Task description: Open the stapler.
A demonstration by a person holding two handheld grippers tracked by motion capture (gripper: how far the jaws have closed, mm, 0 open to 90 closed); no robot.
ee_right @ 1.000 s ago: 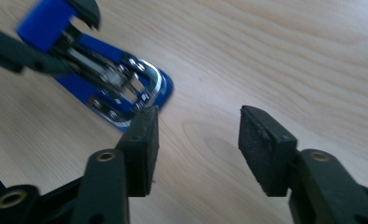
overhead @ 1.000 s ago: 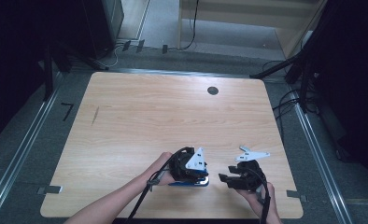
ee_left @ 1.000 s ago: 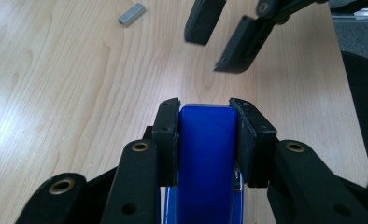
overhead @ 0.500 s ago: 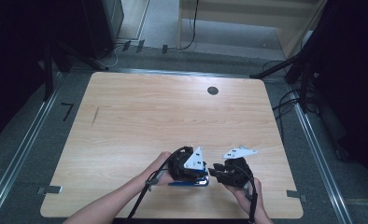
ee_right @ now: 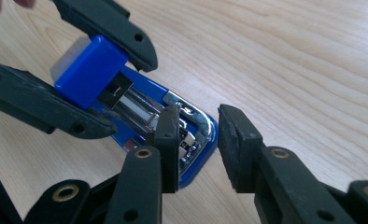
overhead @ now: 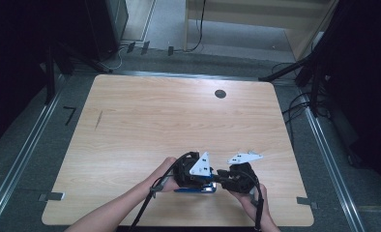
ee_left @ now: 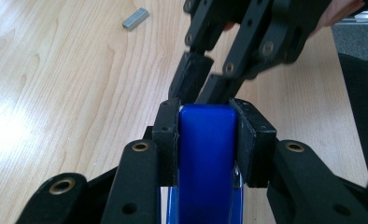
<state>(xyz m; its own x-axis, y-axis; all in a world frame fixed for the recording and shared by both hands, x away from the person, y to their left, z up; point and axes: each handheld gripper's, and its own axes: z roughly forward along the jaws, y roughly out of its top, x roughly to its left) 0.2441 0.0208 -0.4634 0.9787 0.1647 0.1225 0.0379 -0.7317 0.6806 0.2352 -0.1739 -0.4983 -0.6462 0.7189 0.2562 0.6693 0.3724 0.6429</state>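
Lying near the front edge of the light wooden table [overhead: 179,121], between the two hands: a blue plastic stapler with a chrome metal magazine [overhead: 194,189], hinged open. Base flat on the wood, blue top cover tilted up and away from it.

Left gripper [overhead: 209,181]: clamped on that raised blue cover. Seen in the left gripper view [ee_left: 205,116] with one black pad pressed flat against each side of the blue plastic [ee_left: 205,154], no gap on either side. Seen from the right gripper view [ee_right: 107,79] gripping the cover from above and below, with the shiny magazine bared beneath it.

Right gripper [overhead: 221,175]: pointed at the stapler's front end, facing the left one, fingertips just beside the cover's tip in the left gripper view [ee_left: 203,86]. Jaws narrowed but parted, having just been closing. In the right gripper view [ee_right: 198,135], rounded front of the blue base and its chrome plate [ee_right: 196,126] showing in the gap; one pad in front of the magazine, the other out over bare wood, clear of the base. Nothing pinched between them.

Farther off on the table, well apart from the stapler: a small grey metal block of staples [ee_left: 135,18].
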